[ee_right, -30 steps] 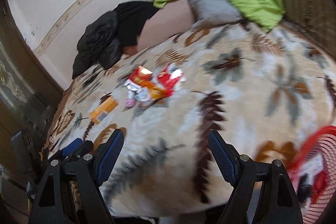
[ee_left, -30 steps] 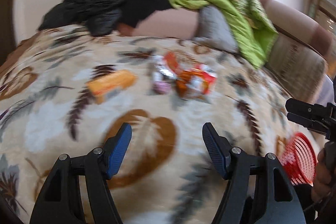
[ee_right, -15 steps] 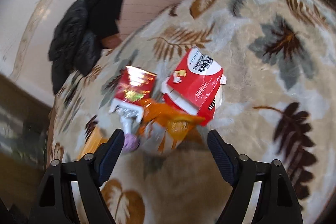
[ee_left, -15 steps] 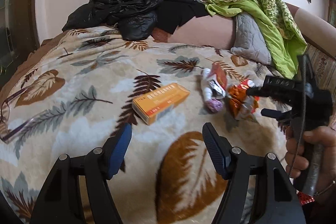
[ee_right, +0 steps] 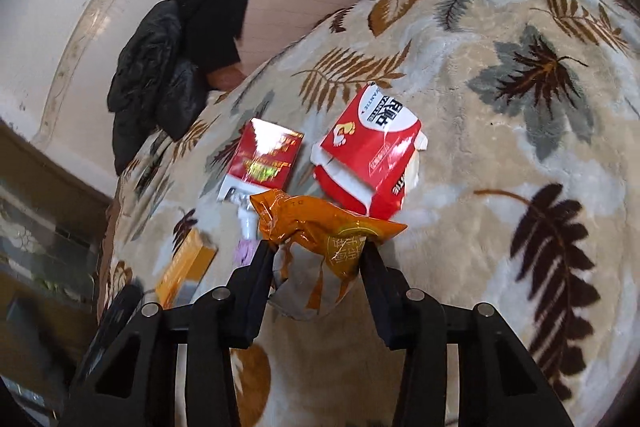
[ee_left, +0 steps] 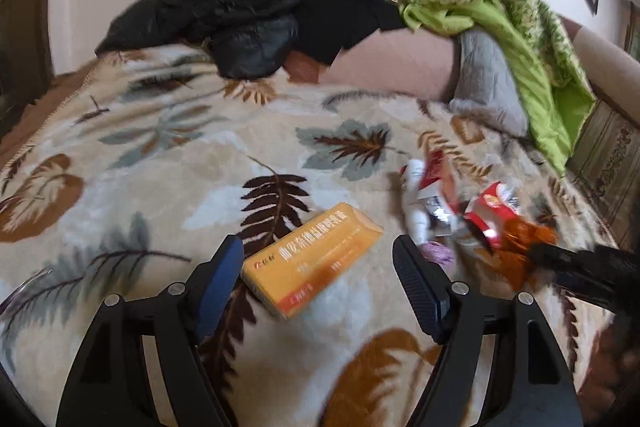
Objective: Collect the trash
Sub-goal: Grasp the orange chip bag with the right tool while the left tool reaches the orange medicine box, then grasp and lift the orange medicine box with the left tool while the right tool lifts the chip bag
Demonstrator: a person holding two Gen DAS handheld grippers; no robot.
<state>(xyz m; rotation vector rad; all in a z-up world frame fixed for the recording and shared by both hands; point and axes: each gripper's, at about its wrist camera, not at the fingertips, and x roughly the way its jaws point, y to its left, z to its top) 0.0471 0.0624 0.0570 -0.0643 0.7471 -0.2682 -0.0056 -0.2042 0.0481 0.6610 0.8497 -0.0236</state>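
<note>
Left wrist view: the left gripper (ee_left: 318, 267) fills the lower frame, its jaws apart and opening — an orange box (ee_left: 312, 259) lies on the blanket (ee_left: 160, 155) between the fingertips, nearest the left one, though contact cannot be told. To the right of centre sits a blurred cluster of wrappers (ee_left: 440, 199), and at the right edge the dark tip of the right gripper (ee_left: 560, 263) meets an orange bag (ee_left: 520, 239). A black jacket (ee_left: 240, 7) lies at the upper centre, a green quilt (ee_left: 500, 27) at the upper right.

Right wrist view: the right gripper (ee_right: 318, 251) is at the lower centre, its jaws closing with the orange bag (ee_right: 324, 239) between them — both fingers press its crumpled sides. Just above the bag lie a red packet (ee_right: 266, 155) on the left and a red-and-white carton (ee_right: 370, 151) on the right. The orange box (ee_right: 186, 267) shows at the lower left, beside a small purple item (ee_right: 244, 251).
</note>
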